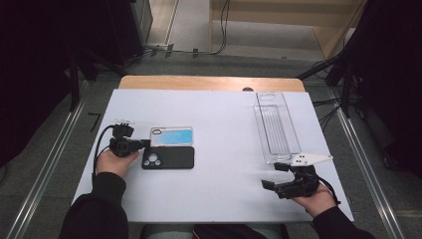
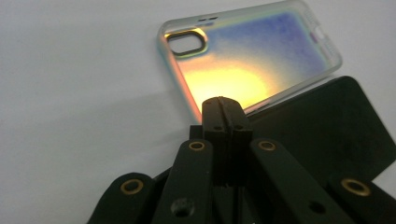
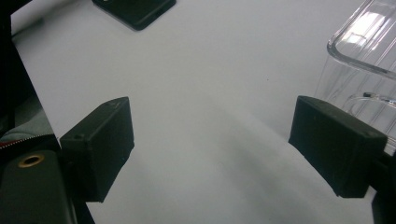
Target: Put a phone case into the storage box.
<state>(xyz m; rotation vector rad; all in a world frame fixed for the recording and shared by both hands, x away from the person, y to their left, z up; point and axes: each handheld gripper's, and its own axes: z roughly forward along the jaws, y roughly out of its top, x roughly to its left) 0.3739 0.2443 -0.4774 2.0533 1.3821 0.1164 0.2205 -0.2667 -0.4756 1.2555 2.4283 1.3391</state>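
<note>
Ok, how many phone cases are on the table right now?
2, side by side at the table's left: an iridescent clear case farther from the person, and a black case just nearer, by the left claw.

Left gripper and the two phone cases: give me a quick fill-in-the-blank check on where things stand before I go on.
1. The left gripper has its jaws ____.
2. The iridescent case lies beside the ____ case.
3. The right gripper has its jaws ____, with nothing between them.
4. The clear tray stands on the ____ sheet.

Missing words: shut; black; open; white
</note>
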